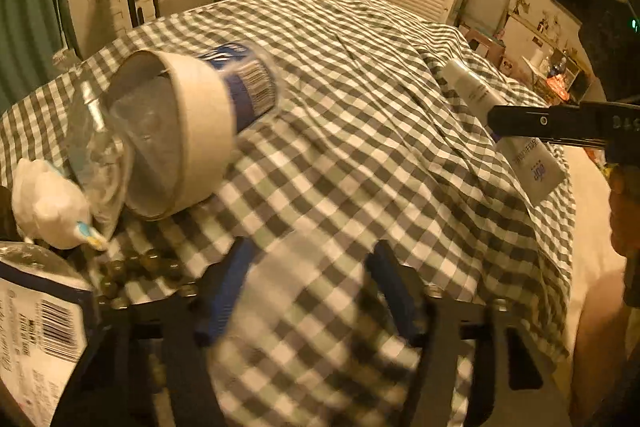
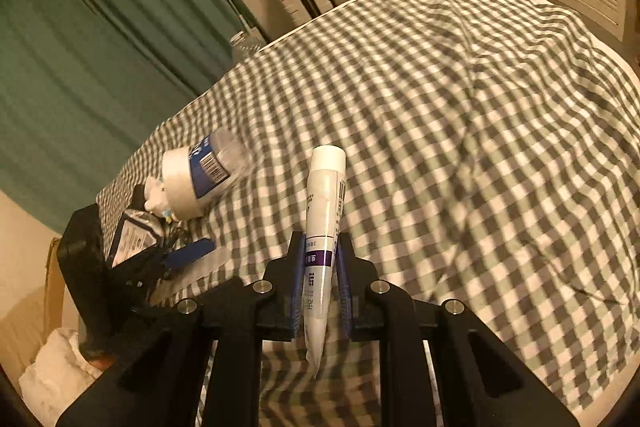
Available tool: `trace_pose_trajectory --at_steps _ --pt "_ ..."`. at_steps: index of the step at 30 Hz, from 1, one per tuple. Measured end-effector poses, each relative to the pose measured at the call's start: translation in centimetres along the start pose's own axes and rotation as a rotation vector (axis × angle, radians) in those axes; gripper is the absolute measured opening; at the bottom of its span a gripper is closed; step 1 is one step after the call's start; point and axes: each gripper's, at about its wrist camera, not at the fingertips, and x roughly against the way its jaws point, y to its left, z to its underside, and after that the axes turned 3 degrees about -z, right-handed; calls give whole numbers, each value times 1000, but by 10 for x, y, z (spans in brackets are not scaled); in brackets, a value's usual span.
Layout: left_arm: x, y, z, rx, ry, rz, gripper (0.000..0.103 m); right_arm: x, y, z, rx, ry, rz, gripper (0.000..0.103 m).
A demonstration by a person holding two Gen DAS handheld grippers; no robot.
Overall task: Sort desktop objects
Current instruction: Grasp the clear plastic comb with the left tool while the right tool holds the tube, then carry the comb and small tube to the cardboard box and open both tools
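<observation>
Right tongs (image 2: 320,267) clamped on white tube (image 2: 325,211), cap pointing away, held above checked surface (image 2: 460,115). Left tongs (image 1: 304,291) half-open, nothing between fingers. Clear bottle with blue label (image 2: 204,173) lies tipped among clutter at left edge: white figurine (image 1: 48,203), barcoded packet (image 1: 36,331). Best keep tube grip firm, lower beside like items, release only once resting.
</observation>
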Motion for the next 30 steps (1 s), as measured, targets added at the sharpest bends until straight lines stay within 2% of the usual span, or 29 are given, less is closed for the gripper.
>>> trace_pose_trajectory --at_steps 2,5,7,9,11,13,15,16,17,18,20,23,25,26,30 --pt "4 14 0 33 32 40 57 -1 1 -1 2 4 -14 15" --pt "5 16 -3 21 66 41 57 -4 7 1 17 19 -27 15" --pt "8 11 4 0 96 50 51 -5 8 2 21 24 -31 15" --pt "13 9 10 -10 125 63 29 -5 8 4 15 29 -44 15" --pt "20 8 19 -2 144 34 23 -4 10 5 13 28 -53 15" --pt "26 5 27 -7 162 12 23 -2 13 6 19 28 -58 15" --pt "32 -4 34 -73 170 -58 29 1 16 9 29 30 -65 15" --pt "33 -8 37 -104 173 -95 33 3 19 10 38 30 -66 15" --pt "34 -10 40 -112 183 -127 47 4 22 12 45 32 -68 15" --pt "35 -10 41 -100 198 -135 53 5 25 13 55 35 -71 15" --pt "38 -7 44 -43 213 -141 53 7 28 17 65 35 -71 15" --pt "48 2 56 107 231 -124 53 10 34 21 87 42 -74 15" --pt "56 2 65 159 219 -123 45 10 37 23 104 50 -72 15" --pt "59 1 70 174 215 -134 27 10 39 25 112 55 -71 15" --pt "77 -3 85 270 156 -132 26 10 46 35 140 77 -74 15"
